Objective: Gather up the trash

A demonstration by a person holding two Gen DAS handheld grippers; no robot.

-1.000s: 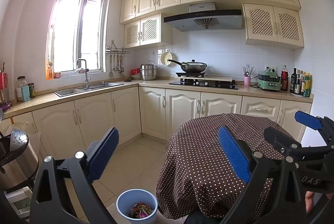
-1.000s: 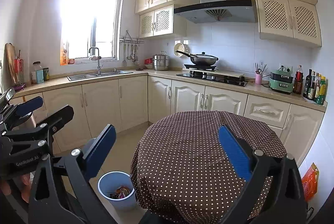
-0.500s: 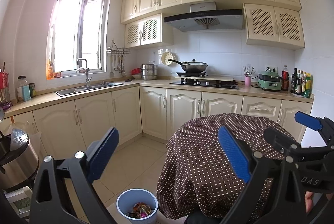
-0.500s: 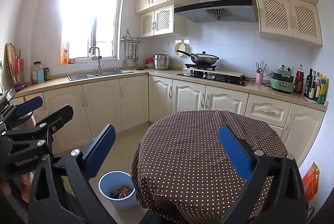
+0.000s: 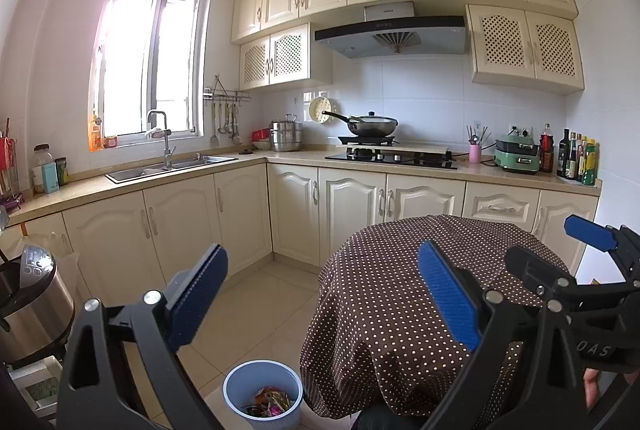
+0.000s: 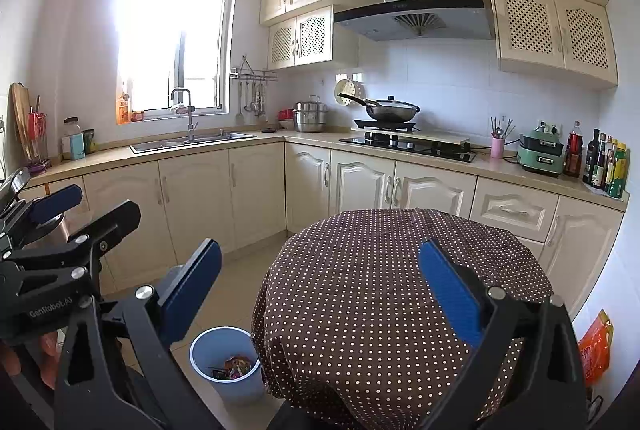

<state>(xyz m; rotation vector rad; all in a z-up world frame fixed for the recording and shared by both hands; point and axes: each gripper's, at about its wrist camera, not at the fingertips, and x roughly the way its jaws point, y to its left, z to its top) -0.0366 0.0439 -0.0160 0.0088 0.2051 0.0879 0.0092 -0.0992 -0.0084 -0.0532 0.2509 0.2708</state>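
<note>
A light blue trash bin (image 5: 262,398) stands on the floor left of a round table, with colourful wrappers (image 5: 269,400) inside; it also shows in the right wrist view (image 6: 226,364). My left gripper (image 5: 322,294) is open and empty, held above the floor and the table's left edge. My right gripper (image 6: 320,290) is open and empty above the table. The table (image 6: 360,278) has a brown polka-dot cloth with nothing lying on it. Each gripper shows at the edge of the other's view.
Cream cabinets and a counter with a sink (image 5: 172,163), a stove with a wok (image 5: 370,125) and bottles (image 5: 578,157) run along the walls. A steel cooker (image 5: 28,306) stands at the left. An orange bag (image 6: 596,344) hangs at the right.
</note>
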